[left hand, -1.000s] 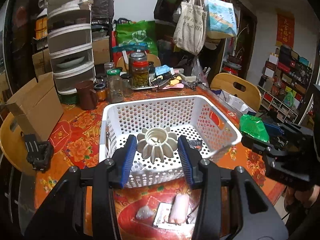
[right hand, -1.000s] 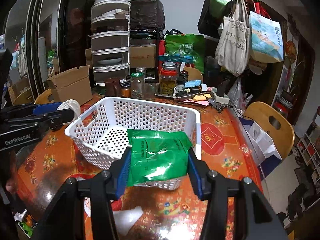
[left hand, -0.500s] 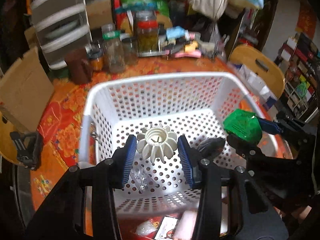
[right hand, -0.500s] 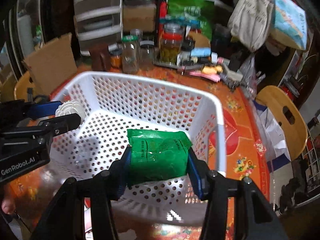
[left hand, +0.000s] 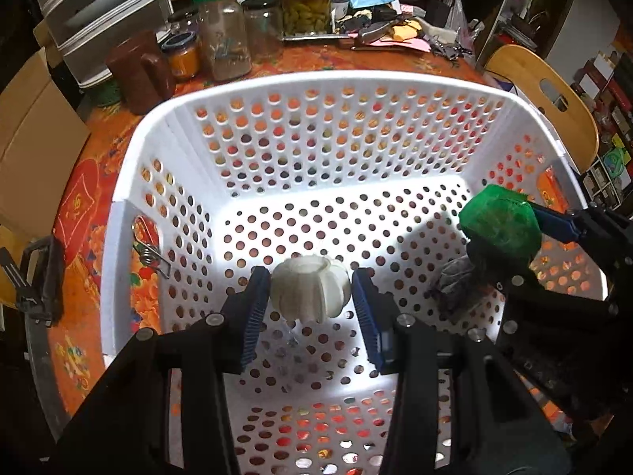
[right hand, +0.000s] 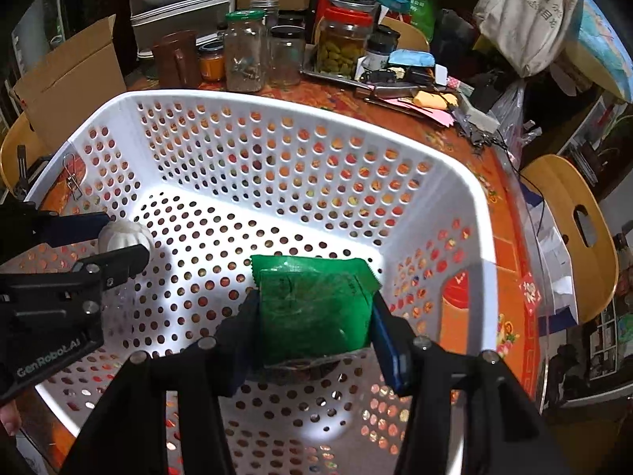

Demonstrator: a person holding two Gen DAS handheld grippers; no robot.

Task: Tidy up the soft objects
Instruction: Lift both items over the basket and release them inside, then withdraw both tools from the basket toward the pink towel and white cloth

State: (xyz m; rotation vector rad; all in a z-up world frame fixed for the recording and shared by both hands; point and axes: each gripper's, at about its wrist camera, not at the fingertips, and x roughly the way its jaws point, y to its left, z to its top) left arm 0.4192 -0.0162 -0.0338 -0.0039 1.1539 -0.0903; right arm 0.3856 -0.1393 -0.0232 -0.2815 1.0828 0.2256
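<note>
A white perforated basket [left hand: 328,79] [right hand: 253,99] stands on the orange table. My left gripper [left hand: 310,297] is shut on a white ribbed pumpkin-shaped object [left hand: 310,293] and holds it low inside the basket; that object also shows in the right wrist view [right hand: 124,237]. My right gripper [right hand: 314,312] is shut on a green packet [right hand: 314,308] and holds it inside the basket at the right side; the packet shows in the left wrist view [left hand: 500,223]. A dark crumpled item [left hand: 455,285] lies on the basket floor under the packet.
Glass jars [left hand: 223,35] [right hand: 245,51], a brown mug [left hand: 140,71], a cardboard box [right hand: 75,79] and clutter crowd the far table. A metal clip [left hand: 150,253] hangs on the basket's left wall. Wooden chairs [right hand: 573,229] stand at the right.
Both grippers have moved forward and down from outside the basket's rim to inside it, each still holding its object. The pumpkin object now sits tilted in the left fingers.
</note>
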